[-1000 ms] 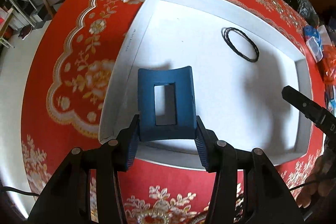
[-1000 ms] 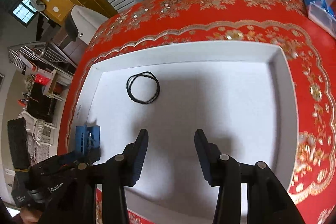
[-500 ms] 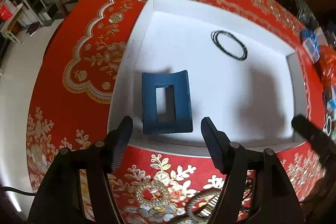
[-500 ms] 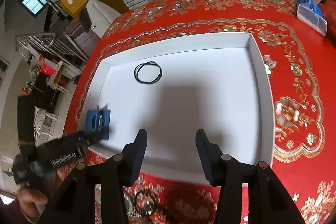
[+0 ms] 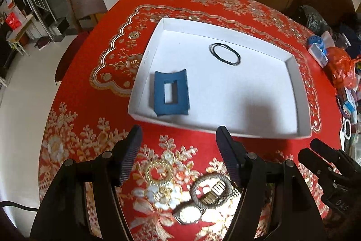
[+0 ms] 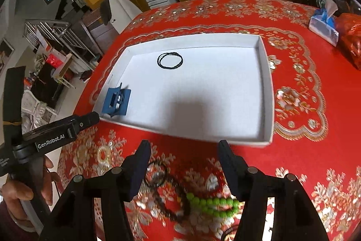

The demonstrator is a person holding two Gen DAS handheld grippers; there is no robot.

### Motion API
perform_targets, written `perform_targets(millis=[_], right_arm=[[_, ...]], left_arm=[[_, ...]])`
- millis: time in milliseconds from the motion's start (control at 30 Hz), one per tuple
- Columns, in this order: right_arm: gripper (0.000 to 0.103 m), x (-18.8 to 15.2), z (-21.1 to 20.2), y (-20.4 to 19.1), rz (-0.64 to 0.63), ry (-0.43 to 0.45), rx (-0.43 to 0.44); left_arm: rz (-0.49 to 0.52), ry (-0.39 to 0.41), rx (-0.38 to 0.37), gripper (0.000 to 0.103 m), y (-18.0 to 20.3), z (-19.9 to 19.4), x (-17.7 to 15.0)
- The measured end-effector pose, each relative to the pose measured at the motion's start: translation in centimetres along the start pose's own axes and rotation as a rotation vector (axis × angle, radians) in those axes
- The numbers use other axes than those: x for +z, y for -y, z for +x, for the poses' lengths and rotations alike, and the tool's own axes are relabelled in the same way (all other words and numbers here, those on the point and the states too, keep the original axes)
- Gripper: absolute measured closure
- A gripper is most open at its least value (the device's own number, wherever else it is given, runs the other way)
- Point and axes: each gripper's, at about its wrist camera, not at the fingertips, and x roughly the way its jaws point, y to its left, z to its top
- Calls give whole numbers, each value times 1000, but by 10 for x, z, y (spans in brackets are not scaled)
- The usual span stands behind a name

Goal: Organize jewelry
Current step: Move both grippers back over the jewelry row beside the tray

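The left hand-held gripper has just let go of the blue hair clip; its jaws have been opening and now stand wide, with nothing between them. It has pulled back, so the clip lies ahead of it, inside the white tray, near the left front corner. I judge this item as placed. The clip lies flat, and its long axis runs away from the gripper, toward the far tray wall. A black cord loop rests further ahead. The right hand-held gripper is also released, its jaws have been opening, and green beads lie just below it on the counter, probably next.
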Motion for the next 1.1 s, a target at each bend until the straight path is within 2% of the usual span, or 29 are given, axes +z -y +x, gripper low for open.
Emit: perform_targets(millis=[200, 400, 667, 867, 1100], right_arm=[[43, -17, -15, 1, -10, 9, -37], [38, -34, -27, 7, -9, 13, -43], [38, -68, -33, 20, -47, -21, -38], [38, -94, -35, 37, -46, -47, -55], [38, -107, -36, 46, -35, -45, -60]], left_arm=[[18, 24, -7, 35, 10, -15, -18], [19, 15, -23, 35, 13, -20, -35], [-52, -28, -51, 35, -8, -25, -64], [-113, -72, -44, 35, -31, -24, -90], [-151, -89, -40, 35, -49, -22, -106]])
